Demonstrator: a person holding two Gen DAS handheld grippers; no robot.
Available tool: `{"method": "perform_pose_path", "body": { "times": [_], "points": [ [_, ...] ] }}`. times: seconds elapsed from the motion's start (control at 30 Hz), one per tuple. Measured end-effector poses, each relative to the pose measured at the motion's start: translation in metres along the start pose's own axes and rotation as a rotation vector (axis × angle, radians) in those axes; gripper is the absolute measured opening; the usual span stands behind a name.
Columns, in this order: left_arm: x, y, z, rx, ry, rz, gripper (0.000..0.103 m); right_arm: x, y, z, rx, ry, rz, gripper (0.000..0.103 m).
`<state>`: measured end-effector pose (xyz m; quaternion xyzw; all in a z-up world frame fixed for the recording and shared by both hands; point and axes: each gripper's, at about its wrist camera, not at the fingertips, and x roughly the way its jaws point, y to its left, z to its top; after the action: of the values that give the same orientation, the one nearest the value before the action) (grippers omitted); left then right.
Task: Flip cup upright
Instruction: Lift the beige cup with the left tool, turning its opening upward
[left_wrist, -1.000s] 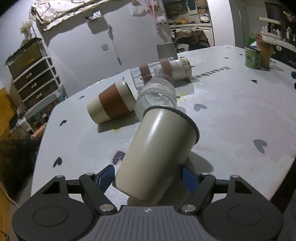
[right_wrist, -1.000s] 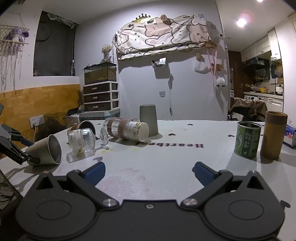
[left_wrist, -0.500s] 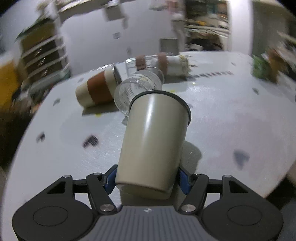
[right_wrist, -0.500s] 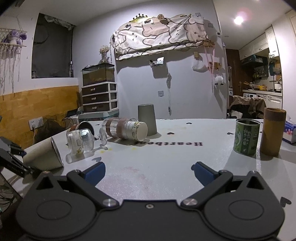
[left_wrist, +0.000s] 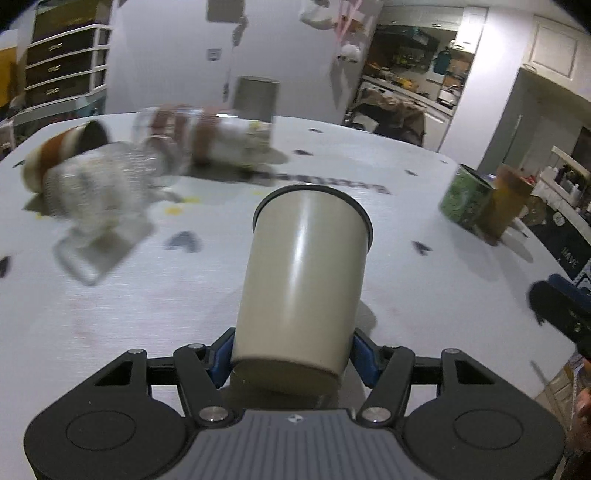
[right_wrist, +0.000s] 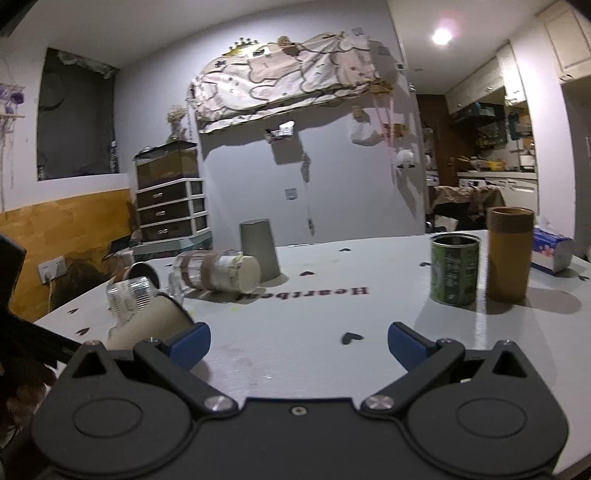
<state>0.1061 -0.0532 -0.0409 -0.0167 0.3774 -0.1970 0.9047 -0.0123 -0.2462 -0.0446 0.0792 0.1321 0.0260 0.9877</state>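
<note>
My left gripper (left_wrist: 291, 360) is shut on a beige cup (left_wrist: 303, 284) near its base. The cup points away from me, dark rim forward, lifted and tilted over the white table (left_wrist: 424, 280). In the right wrist view the same cup (right_wrist: 147, 326) shows at the left, tilted, rim up and to the right. My right gripper (right_wrist: 297, 341) is open and empty above the table's middle.
Several cups and glasses lie on their sides at the back left: a brown-banded cup (left_wrist: 55, 155), a ribbed glass (left_wrist: 99, 184), a taped clear cup (right_wrist: 216, 269). A grey cup (right_wrist: 260, 249) stands upside down. A green tin (right_wrist: 454, 269) and a brown cylinder (right_wrist: 509, 254) stand at the right.
My left gripper has lifted the beige cup off the table and swung it right, raising its rim. The right gripper has moved a little forward and stays open.
</note>
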Motion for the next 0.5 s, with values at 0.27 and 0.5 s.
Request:
{"method": "perform_pose_path", "body": {
  "times": [0.27, 0.5],
  "points": [
    [0.011, -0.062, -0.024, 0.114, -0.105, 0.020, 0.062, 0.007, -0.017, 0.002, 0.081, 0.051, -0.022, 0.103],
    [0.011, -0.068, -0.028, 0.112, -0.134, 0.016, 0.062, 0.043, -0.036, 0.009, 0.331, 0.204, 0.044, 0.102]
  ]
}}
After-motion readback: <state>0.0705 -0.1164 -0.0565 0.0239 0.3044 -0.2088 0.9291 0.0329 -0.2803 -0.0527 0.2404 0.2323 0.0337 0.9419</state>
